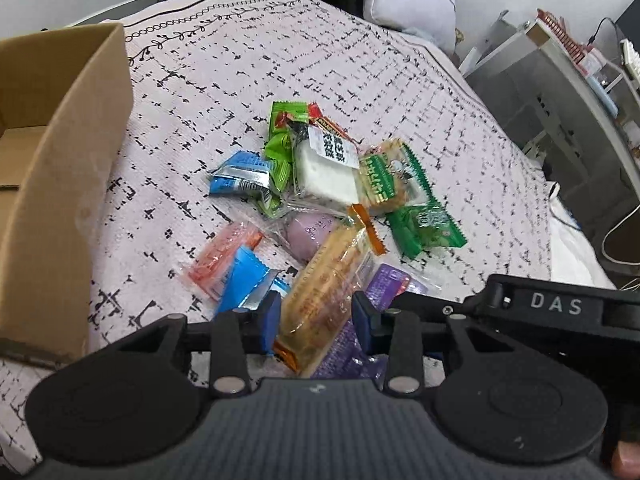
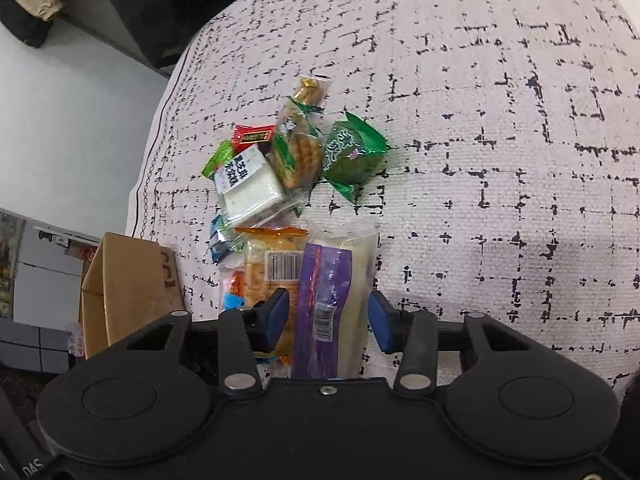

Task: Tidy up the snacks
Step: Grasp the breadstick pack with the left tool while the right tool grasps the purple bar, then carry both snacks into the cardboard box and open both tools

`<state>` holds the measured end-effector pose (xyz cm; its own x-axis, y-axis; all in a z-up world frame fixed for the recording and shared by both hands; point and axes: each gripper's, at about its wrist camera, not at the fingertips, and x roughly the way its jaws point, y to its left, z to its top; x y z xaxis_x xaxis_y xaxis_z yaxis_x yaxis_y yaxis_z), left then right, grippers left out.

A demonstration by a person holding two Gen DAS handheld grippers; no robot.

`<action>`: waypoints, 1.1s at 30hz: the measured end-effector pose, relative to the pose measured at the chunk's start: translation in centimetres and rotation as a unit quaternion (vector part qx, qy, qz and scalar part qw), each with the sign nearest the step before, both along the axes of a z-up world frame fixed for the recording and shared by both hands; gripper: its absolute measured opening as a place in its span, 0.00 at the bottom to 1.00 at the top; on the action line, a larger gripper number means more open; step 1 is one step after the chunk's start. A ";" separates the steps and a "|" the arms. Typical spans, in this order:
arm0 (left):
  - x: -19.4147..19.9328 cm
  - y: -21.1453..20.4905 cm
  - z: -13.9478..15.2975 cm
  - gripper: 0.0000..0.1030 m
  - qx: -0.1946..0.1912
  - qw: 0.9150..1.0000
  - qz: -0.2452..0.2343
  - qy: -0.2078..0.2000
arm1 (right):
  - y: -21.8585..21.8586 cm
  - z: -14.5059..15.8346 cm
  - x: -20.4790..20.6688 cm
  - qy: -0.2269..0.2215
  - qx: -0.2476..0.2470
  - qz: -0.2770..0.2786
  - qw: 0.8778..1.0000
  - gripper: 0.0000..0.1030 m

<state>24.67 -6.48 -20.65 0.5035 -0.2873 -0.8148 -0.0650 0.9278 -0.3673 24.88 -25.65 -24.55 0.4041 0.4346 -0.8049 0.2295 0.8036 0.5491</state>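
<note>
A checked bedspread [image 1: 360, 60] carries a heap of snack packets [image 1: 320, 184] beside a cardboard box [image 1: 68, 168].

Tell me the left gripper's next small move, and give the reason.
Probably close fully, then lift. The left gripper straddles the orange-ended biscuit pack, which lies between its blue pads, and the open cardboard box waits beside the snack pile. Whether the pads already press on it I cannot tell.

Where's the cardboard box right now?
In the left wrist view the cardboard box stands open at the left edge of the patterned bedspread, left of the snack pile.
</note>
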 end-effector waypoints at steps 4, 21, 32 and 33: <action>0.7 -0.4 -0.8 0.37 0.008 1.000 -0.008 0.008 | -0.1 -0.7 0.3 0.009 0.002 -0.004 1.000 0.43; 0.4 -1.3 -1.5 0.26 -0.002 1.000 -0.010 0.006 | -0.7 -0.9 -0.1 0.010 -0.015 -0.013 1.000 0.35; -2.3 0.8 1.3 0.23 0.000 0.999 0.032 -0.003 | 1.7 -0.9 -0.6 0.016 -0.034 0.040 0.998 0.48; -2.7 0.9 1.5 0.23 -0.001 0.999 0.032 -0.005 | 1.9 -0.9 -0.7 0.014 -0.040 0.045 0.998 0.48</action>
<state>22.02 -5.58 -19.12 0.5291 -0.2554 -0.8092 -0.1201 0.9215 -0.3693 24.19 -23.73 -25.49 0.3431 0.4022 -0.8488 0.1690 0.8625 0.4770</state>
